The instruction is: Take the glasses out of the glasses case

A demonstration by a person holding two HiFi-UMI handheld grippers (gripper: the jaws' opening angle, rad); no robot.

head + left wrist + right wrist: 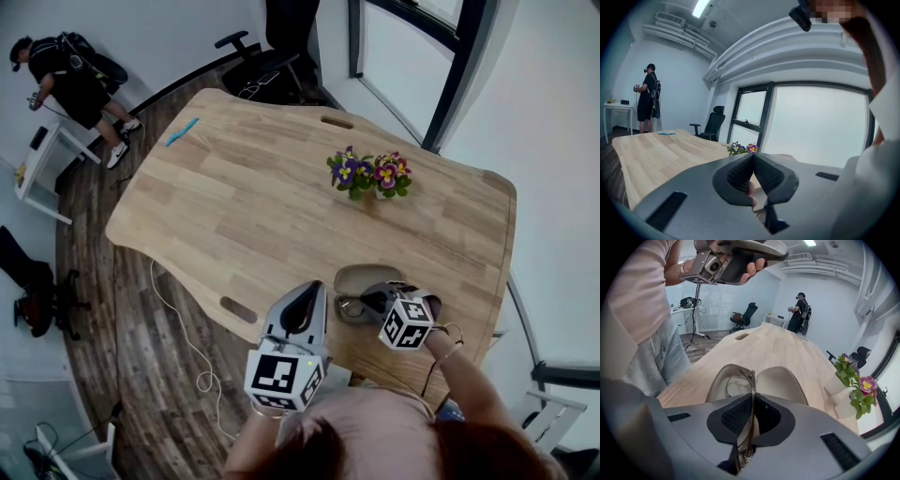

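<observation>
**Right gripper** [753,397]: jaws were closed edge-on upon the thin metal glasses [752,376], with one lens loop shown left of the pads.

**Glasses:** they were held over the open case [783,383], low on the table [244,197] at lower centre of the head view. Whether they were clear of the case could not be told.

**Handling:** they were judged light, springy and easily bent, with lenses easily scratched. A hold on the frame near the hinge was judged safest.

**Left gripper** [753,157]: jaws were pressed together and nothing was held.

**Pose:** the right forearm was extended from lower right and angled down to the case. The left gripper was raised off the table at lower left of centre.
</observation>
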